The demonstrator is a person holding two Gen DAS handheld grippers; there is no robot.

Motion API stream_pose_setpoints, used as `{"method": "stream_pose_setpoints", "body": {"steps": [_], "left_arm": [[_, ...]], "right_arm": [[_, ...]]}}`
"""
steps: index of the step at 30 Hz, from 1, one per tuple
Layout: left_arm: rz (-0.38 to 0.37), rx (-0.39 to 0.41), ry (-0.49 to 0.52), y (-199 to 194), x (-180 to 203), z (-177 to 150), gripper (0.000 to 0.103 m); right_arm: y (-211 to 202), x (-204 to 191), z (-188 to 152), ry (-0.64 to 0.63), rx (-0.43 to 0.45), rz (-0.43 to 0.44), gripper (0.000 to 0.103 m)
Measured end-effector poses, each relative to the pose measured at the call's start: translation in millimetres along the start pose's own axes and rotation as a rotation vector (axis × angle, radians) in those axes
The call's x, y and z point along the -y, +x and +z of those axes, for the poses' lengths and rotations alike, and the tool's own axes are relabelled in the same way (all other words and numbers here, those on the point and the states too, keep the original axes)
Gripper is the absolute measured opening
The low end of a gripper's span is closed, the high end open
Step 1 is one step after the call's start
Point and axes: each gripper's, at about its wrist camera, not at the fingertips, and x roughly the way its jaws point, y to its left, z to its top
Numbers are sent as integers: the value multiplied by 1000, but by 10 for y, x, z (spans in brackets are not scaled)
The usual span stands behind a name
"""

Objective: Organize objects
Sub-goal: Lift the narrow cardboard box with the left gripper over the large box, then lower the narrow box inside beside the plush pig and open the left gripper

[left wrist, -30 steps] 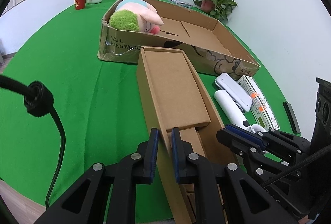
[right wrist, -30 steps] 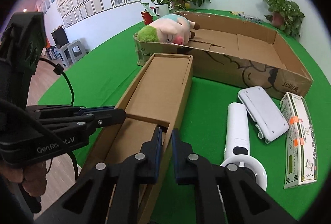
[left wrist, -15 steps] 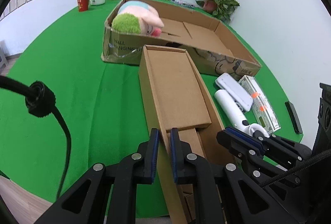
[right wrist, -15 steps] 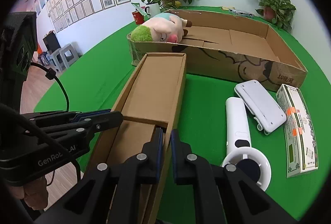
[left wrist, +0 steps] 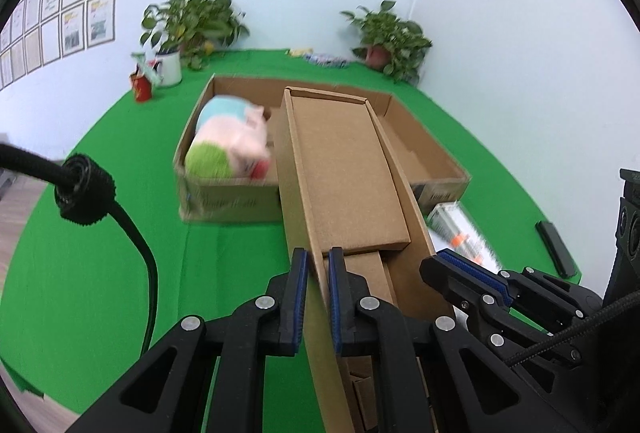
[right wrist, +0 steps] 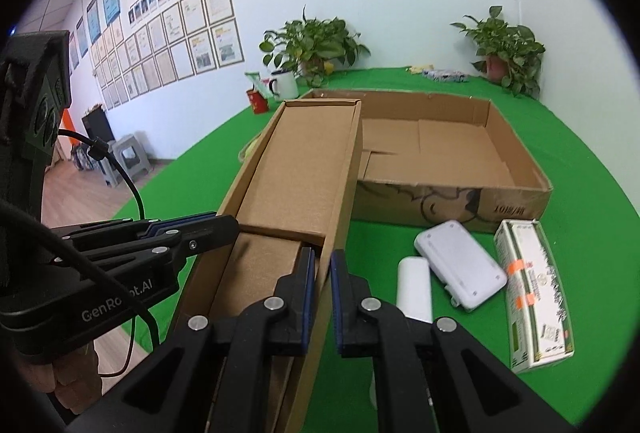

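Note:
A long narrow cardboard box hangs lifted, its far end over the big open carton. My left gripper is shut on the box's left wall. My right gripper is shut on its right wall; it also shows in the left wrist view as the right gripper. A pink and green plush toy lies in the carton's left end. In the right wrist view the long box hides it.
On the green table, right of the long box, lie a white flat device, a white handle-shaped device and a white printed carton. A black remote lies further right. Potted plants, a white mug and a red cup stand at the back.
Both grippers have risen with the long box. Its far end now stands over the big carton instead of in front of it, covering part of the carton and the toy.

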Motion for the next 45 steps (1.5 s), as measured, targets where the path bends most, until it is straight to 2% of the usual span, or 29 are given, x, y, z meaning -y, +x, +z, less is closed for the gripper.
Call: {"method": "stream_pose_setpoints", "body": {"steps": [6, 17, 30, 39, 45], "left_arm": [[-9, 60, 41, 26, 187, 393, 7], [-16, 98, 73, 202, 280, 986, 7], [-4, 118, 90, 530, 77, 1615, 7], [15, 98, 96, 962, -157, 2167, 7], [54, 46, 113, 1478, -251, 2430, 7]], "right_arm": [[-23, 131, 264, 2, 64, -30, 7], [108, 331, 658, 6, 121, -41, 7], [402, 458, 1016, -3, 140, -26, 7], [731, 556, 1335, -3, 128, 0, 7], [1049, 705, 1468, 20, 89, 11, 7]]}}
